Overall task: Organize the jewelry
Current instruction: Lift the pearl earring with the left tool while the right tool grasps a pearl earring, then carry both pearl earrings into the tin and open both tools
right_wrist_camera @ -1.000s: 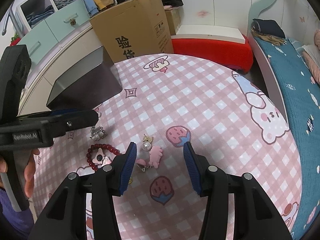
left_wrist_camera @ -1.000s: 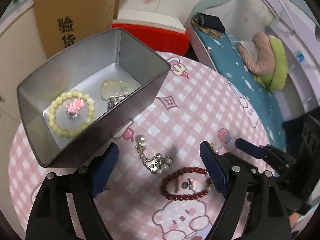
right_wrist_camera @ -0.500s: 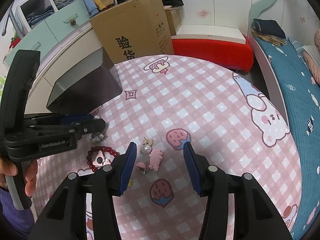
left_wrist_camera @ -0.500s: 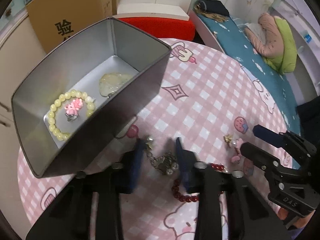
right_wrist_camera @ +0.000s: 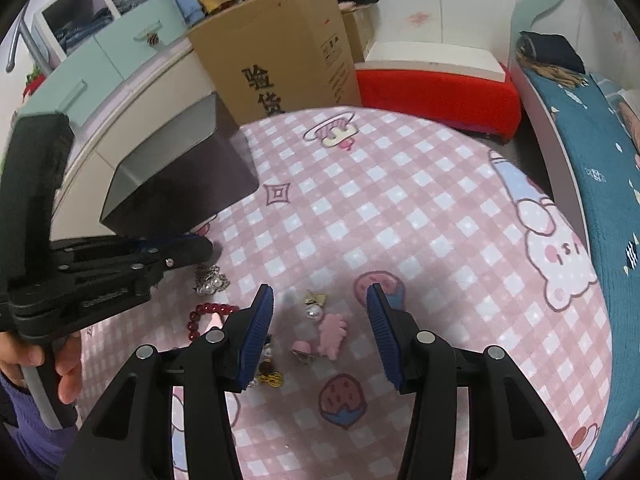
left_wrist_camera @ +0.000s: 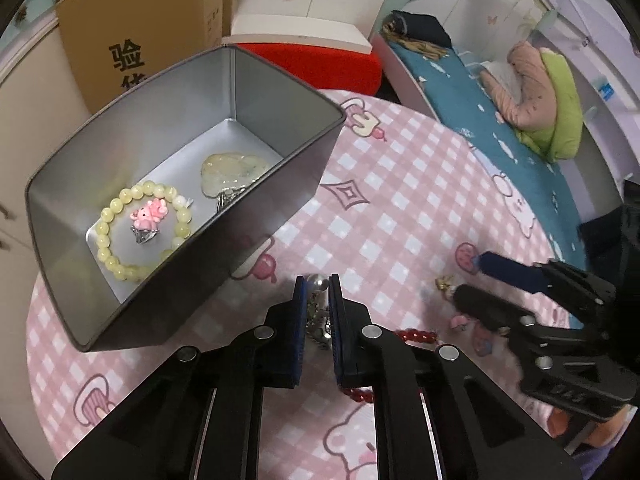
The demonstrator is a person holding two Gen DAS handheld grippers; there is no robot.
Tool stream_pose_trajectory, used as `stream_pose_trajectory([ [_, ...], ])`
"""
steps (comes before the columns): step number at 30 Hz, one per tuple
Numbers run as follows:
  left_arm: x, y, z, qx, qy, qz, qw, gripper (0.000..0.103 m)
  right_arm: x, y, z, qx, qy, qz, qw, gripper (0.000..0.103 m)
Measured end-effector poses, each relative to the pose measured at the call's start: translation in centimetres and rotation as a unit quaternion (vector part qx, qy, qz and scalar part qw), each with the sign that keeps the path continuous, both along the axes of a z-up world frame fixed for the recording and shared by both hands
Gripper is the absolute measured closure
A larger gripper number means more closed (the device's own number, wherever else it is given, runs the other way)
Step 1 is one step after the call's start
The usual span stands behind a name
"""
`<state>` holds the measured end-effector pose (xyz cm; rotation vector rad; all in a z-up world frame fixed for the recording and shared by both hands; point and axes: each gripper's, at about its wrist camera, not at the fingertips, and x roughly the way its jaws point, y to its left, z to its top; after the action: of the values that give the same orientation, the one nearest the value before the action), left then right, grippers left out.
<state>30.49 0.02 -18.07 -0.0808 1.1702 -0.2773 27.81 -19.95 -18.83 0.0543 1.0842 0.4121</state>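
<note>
on the pink checked desk [left_wrist_camera: 400,216], my left gripper [left_wrist_camera: 317,292] has its jaws clenched on the pearl charm [left_wrist_camera: 318,312], beside the tin [left_wrist_camera: 280,184]; next, lift it in. my right gripper [right_wrist_camera: 320,332] hovers released over the pink earrings [right_wrist_camera: 328,332].

Right gripper [right_wrist_camera: 320,320] fingers [right_wrist_camera: 258,328] spread over pink charm [right_wrist_camera: 332,334], pearl earring [right_wrist_camera: 314,308]; left gripper [right_wrist_camera: 200,249] at silver pearl chain [right_wrist_camera: 210,280].

Pink-and-white checked worktop [right_wrist_camera: 400,184]; grey tin [left_wrist_camera: 276,92] holding a pale yellow bracelet [left_wrist_camera: 120,208]; dark red bracelet [right_wrist_camera: 200,316] left of the blue-padded right jaws
</note>
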Motion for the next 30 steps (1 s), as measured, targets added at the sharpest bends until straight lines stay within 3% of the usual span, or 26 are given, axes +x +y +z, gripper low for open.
stream_pose_trajectory([
  [7,-1.1,0.0,1.7,-0.005,-0.016,-0.004,0.9998,0.092,0.1,1.8,-0.5,-0.045,0.009,0.014,0.999,0.057],
  [8,-1.2,0.1,1.9,-0.007,-0.017,-0.004,0.9998,0.092,0.1,2.0,-0.7,-0.051,0.011,0.015,0.999,0.069],
  [10,-1.2,-0.1,2.0,-0.009,-0.016,-0.005,0.9998,0.092,0.1,2.3,-0.8,-0.068,0.009,0.014,0.998,0.075],
  [12,-1.3,-0.2,2.1,-0.010,-0.017,-0.007,0.9998,0.092,-0.1,2.5,-0.7,-0.092,0.004,0.015,0.996,0.093],
  [22,-1.9,0.4,3.7,-0.040,-0.021,-0.019,0.9988,0.092,0.2,1.6,0.6,-0.061,0.000,0.004,0.998,0.092],
  [30,-1.6,1.7,7.5,-0.073,-0.049,-0.024,0.9959,0.092,-0.2,1.8,5.5,-0.017,-0.042,0.004,0.999,0.092],
])
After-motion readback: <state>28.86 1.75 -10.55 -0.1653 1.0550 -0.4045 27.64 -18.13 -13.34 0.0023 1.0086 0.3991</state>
